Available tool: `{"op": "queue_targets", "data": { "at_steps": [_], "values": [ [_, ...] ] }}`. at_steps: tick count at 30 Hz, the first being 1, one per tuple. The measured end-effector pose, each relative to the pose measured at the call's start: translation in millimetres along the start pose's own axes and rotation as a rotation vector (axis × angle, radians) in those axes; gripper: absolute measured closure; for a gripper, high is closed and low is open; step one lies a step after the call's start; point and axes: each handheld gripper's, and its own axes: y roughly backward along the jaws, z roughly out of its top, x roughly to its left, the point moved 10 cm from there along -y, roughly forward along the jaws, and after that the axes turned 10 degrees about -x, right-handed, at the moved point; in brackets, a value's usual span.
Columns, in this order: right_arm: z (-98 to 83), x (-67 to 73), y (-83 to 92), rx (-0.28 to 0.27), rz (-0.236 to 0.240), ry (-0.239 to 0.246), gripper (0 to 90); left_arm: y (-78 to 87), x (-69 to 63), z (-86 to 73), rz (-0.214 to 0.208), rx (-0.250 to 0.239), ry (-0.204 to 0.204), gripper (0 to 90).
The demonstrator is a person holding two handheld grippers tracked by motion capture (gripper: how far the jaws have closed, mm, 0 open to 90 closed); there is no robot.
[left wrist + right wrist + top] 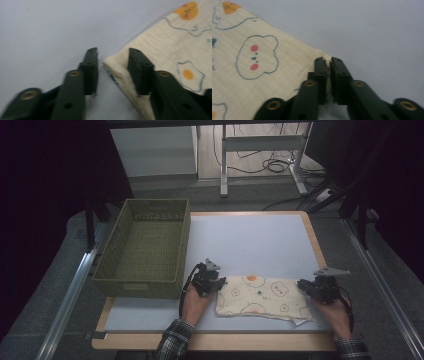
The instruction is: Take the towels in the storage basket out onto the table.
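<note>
Item 1: folded cloth, cream, printed w/ fried eggs and cloud faces. Lies flat on the worktop, near edge, just right of the basket. Long axis runs left-right; a loose layer pokes out at its near-right corner.

Item 2: left hand-held gripper. Sits at the cloth's left end. Jaws apart, straddling the far-left corner: one pad rests on top of the fabric, the other stands on bare worktop beside the edge. No pinch yet; the gap looks narrow enough that a small squeeze would take the corner (judgement, not seen).

Item 3: right hand-held gripper. At the cloth's right end. Jaws together, clamped on the far-right corner; a sliver of cream fabric shows between the pads.

Item 4: basket, olive-green, woven plastic, nothing visible inside. Stands on the left part of the worktop, touching nothing else.

Item 5: person's hands, plaid cuffs, one behind each gripper.

Progress est.: early. Done: cloth folded to a strip, right corner secured. Left: close left jaws on their corner, then lift or fold again; the basket seems the likely destination, and the cloth isn't off the surface yet. Risk: left pad may only catch the top layer.
</note>
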Motion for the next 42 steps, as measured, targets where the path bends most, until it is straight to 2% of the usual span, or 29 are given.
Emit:
{"op": "queue_targets", "data": {
  "at_steps": [1,3,5,10,12,16,17,19,22,25,28,31,37,42],
  "values": [
    [0.8,0.3,-0.4,0.009,-0.004,0.009,86.8,0.1,-2.8,-0.3,-0.015,-0.002,-0.009,83.0],
    [4.0,-1.9,-1.9,0.014,-0.02,0.026,87.2,1.5,-3.8,-0.8,-0.006,-0.014,-0.037,85.4],
    [9.1,-5.5,-4.3,0.004,-0.025,0.019,87.3,4.0,-5.2,-1.0,-0.019,-0.036,-0.014,85.6],
    [24.0,-13.7,-19.2,-0.007,-0.029,0.006,87.2,15.8,-10.7,-0.8,-0.031,-0.074,0.001,84.7],
    [31.7,-16.4,-27.1,-0.01,-0.029,0.009,87.2,22.1,-14.5,-1.3,-0.042,-0.08,-0.005,84.6],
    [41.3,-19.7,-44.6,0.003,-0.026,0.013,87.1,27.8,-14.4,-5.9,-0.027,-0.076,-0.01,83.5],
    [41.1,-19.9,-48.2,0.011,-0.026,0.015,86.9,27.2,-12.0,-6.3,-0.023,-0.077,-0.005,81.3],
    [40.7,-19.9,-50.6,0.019,-0.023,0.017,85.9,25.3,-5.5,-5.2,-0.006,-0.089,0.011,71.2],
    [44.2,-18.5,-43.9,-0.009,-0.011,-0.006,79.8,22.2,-0.7,-3.2,-0.007,-0.095,0.025,62.9],
    [46.2,-17.6,-34.3,-0.02,-0.001,-0.023,73.5,16.7,0.2,-4.6,0.003,-0.072,0.002,57.4],
    [45.3,-12.4,-26.0,-0.022,0.025,-0.035,66.8,11.4,2.5,-8.4,0.035,-0.044,-0.039,52.6],
    [42.2,-3.2,-20.0,-0.021,0.058,-0.036,61.4,10.3,4.6,-9.5,0.03,-0.031,-0.028,48.3],
    [34.3,14.1,-9.9,-0.009,0.094,-0.03,50.9,9.7,5.3,-10.0,0.01,-0.028,-0.022,46.6],
    [30.5,29.5,-0.1,-0.021,0.133,-0.02,48.4,9.5,5.0,-10.3,0.017,-0.03,-0.031,46.6]
  ]
}}
